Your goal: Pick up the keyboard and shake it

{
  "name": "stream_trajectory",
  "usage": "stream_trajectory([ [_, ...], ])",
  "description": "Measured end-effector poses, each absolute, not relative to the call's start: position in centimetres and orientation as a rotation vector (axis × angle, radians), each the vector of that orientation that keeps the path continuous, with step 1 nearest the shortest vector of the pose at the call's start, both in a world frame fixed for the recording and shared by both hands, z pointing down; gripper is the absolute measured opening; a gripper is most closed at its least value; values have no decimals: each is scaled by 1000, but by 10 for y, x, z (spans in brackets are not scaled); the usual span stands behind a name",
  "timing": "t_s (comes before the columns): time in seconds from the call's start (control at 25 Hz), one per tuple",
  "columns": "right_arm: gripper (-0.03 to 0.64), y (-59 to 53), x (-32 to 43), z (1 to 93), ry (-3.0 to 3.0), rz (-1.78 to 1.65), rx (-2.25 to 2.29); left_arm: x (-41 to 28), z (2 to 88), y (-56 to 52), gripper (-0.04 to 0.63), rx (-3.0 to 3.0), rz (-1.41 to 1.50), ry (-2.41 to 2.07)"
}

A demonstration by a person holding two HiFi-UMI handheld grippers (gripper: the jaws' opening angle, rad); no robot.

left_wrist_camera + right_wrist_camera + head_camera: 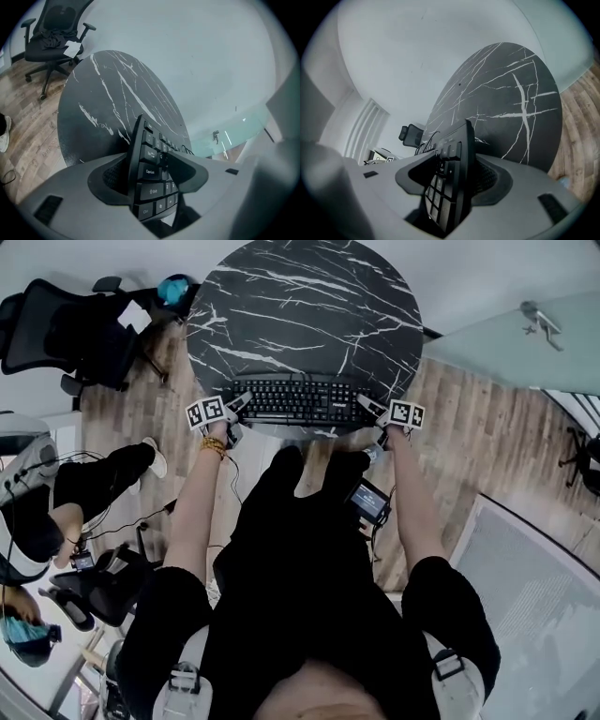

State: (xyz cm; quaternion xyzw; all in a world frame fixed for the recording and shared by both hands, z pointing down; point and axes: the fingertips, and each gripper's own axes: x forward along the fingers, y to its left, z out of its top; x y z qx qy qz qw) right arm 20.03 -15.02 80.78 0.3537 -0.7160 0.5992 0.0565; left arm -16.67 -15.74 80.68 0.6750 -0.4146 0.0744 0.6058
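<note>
Keyboard (298, 399) on table (300, 306), ends between parted, unclamped jaws of left gripper (238, 409) and right gripper (368, 409)

On my feed the wearer is all in black: a short-sleeved top (309, 615) and dark trousers (281, 488). White straps (183, 679) with black buckles cross both shoulders. A yellow bracelet (215, 444) rings the left wrist, and a thin black cable (232, 479) runs beside that forearm. At the right hip I see a small device (368, 502) with a lit bluish screen. The left hand-held gripper (234, 409) and the right hand-held gripper (373, 409) each carry a white cube (204, 412) printed with black square markers. Close up, their shells are smooth pale grey, with black textured pads (115, 176) in dark scooped recesses and a small black slot (49, 208).
</note>
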Motion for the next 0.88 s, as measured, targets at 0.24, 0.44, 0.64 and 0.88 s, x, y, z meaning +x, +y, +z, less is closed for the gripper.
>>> stream_trajectory([
  [0.24, 228, -150, 204, 806, -2154, 1812, 1043, -162, 806, -147, 245, 1466, 276, -846],
  [0.44, 235, -154, 207, 807, -2186, 1702, 1118, -162, 812, -146, 247, 1448, 283, -866],
  [0.64, 246, -159, 212, 806, -2216, 1574, 1196, -162, 811, -145, 253, 1442, 290, -923],
  [0.88, 256, -160, 212, 806, -2222, 1481, 1180, -164, 809, -141, 259, 1457, 316, -943],
])
